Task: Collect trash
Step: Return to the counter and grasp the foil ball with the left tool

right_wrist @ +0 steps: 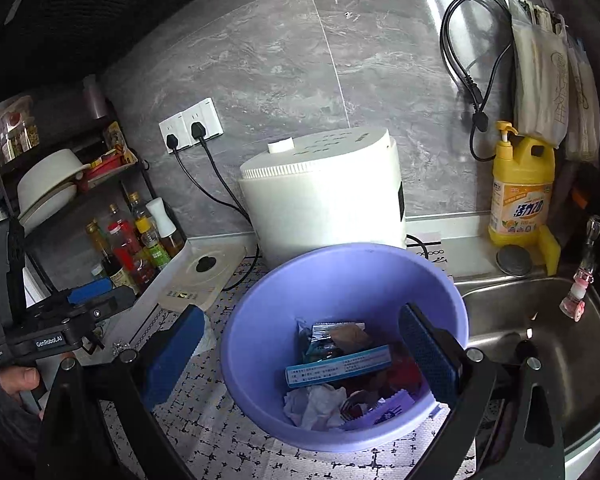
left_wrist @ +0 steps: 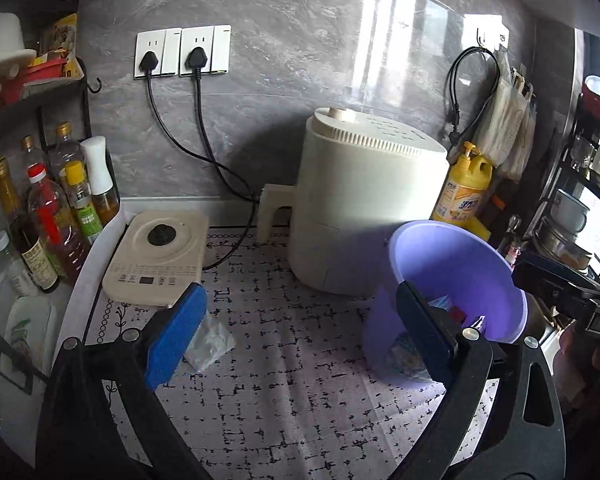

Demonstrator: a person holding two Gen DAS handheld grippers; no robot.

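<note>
Left tongs (left_wrist: 300, 332) wide, empty; crumpled tissue (left_wrist: 210, 344) on the worktop (left_wrist: 300, 400) touches the blue pad at 9 o'clock. Right tongs (right_wrist: 300, 354) wide, empty, straddling the bin (right_wrist: 256, 360) rim; box (right_wrist: 338, 366) and wrappers inside. Cooker (right_wrist: 324, 192) at 12 o'clock.

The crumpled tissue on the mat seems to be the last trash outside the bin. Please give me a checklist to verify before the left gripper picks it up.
1. Left gripper open and empty: ok.
2. Tissue free on the mat, nothing lying on it: ok.
3. Tissue between the fingers: not ok, it lies beside the left blue pad, off centre.
4. Purple bin open, with room above the trash inside: ok.
5. Right gripper open, holding nothing: ok.
6. Right gripper out of the drop path: not ok, it hangs over the bin mouth.
</note>
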